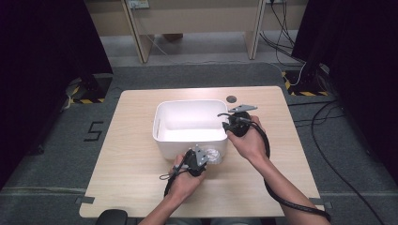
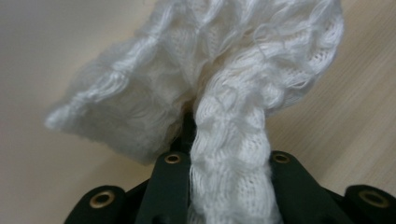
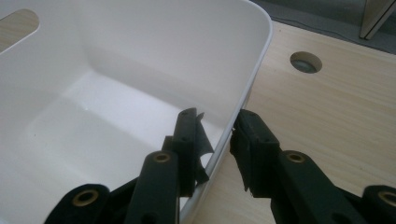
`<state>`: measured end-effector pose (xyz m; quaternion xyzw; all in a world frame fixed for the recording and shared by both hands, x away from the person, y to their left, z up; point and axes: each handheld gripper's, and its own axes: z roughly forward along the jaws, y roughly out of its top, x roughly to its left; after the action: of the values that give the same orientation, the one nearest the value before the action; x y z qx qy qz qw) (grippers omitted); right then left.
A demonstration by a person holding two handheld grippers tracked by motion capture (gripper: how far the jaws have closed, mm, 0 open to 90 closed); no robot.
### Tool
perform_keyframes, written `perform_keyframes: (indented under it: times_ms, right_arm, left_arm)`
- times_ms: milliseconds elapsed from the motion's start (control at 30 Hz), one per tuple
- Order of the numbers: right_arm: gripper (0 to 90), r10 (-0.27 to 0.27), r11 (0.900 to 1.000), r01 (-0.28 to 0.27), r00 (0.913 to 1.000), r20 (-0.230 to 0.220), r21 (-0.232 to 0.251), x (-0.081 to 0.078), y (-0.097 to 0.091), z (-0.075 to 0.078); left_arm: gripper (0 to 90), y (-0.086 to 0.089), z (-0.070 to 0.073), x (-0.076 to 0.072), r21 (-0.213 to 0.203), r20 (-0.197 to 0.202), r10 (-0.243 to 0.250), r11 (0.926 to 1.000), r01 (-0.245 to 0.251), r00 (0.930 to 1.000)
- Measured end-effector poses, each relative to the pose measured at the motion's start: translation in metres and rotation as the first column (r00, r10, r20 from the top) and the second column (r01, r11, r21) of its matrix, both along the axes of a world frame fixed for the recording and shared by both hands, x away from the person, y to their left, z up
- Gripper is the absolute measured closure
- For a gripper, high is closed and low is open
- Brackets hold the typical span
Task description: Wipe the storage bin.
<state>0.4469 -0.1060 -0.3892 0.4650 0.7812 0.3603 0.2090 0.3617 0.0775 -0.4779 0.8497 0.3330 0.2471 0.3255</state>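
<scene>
A white plastic bin (image 1: 190,102) stands in the middle of the wooden table (image 1: 136,183). My left gripper (image 1: 205,158) is low at the bin's near wall, shut on a white knitted cloth (image 1: 214,155). In the left gripper view the cloth (image 2: 210,70) runs up between the jaws of this gripper (image 2: 224,163) and bunches above them. My right gripper (image 1: 227,125) sits at the bin's right wall. In the right gripper view its jaws (image 3: 215,126) straddle the bin's rim (image 3: 254,60), one inside and one outside, closed on it. The bin's floor is bare.
A round cable hole (image 1: 231,99) lies in the table behind the bin, also seen from the right gripper (image 3: 306,61). Dark curtains flank the table. Wooden desk legs and cables (image 1: 281,23) stand on the grey floor beyond.
</scene>
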Motion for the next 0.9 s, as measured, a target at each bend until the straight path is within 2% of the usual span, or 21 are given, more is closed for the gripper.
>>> perform_keyframes:
  times_ms: [300, 800, 900]
  right_arm:
    - [70.8, 0.003, 1.0000, -0.003, 1.0000, -0.002, -0.001, 0.000, 0.000, 0.000]
    - [71.0, -0.001, 1.0000, 0.001, 1.0000, 0.003, -0.007, 0.000, 0.001, 0.000]
    - [71.1, -0.002, 1.0000, 0.002, 1.0000, 0.003, -0.008, -0.001, 0.001, 0.000]
  left_arm:
    - [77.4, -0.002, -0.008, 0.002, 0.011, -0.014, 0.001, 0.9999, -0.001, 0.9999]
    - [77.4, -0.010, -0.004, 0.004, 0.032, -0.020, -0.015, 0.9994, 0.016, 0.9997]
    - [77.4, -0.013, -0.003, 0.004, 0.021, -0.016, -0.015, 0.9997, 0.016, 0.9998]
